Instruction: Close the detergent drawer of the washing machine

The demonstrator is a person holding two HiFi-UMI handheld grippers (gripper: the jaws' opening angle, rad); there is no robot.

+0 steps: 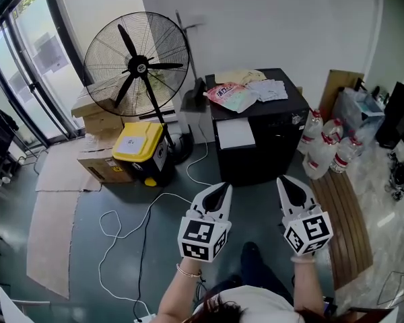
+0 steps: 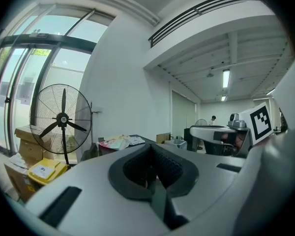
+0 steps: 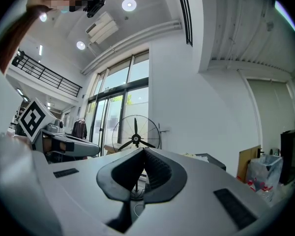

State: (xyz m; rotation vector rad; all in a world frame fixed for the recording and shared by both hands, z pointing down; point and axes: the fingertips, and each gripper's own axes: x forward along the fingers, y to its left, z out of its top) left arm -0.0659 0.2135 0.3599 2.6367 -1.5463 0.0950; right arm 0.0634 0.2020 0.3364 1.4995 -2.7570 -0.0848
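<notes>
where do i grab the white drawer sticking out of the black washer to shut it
Take the white drawer by its front edge, coming from your side: it juts out of the black washer towards you, so the shut left claw can probably press it in.

Empty left tool (image 2: 150, 149), jaws together, faces a standing fan (image 2: 63, 118)

head view: above the large black wire-caged pedestal fan (image 1: 136, 64), well back, steeply down | left gripper view: low, level, fan (image 2: 63, 118) at left | right gripper view: low, level, fan (image 3: 135, 138) centred | shared: fan
</notes>
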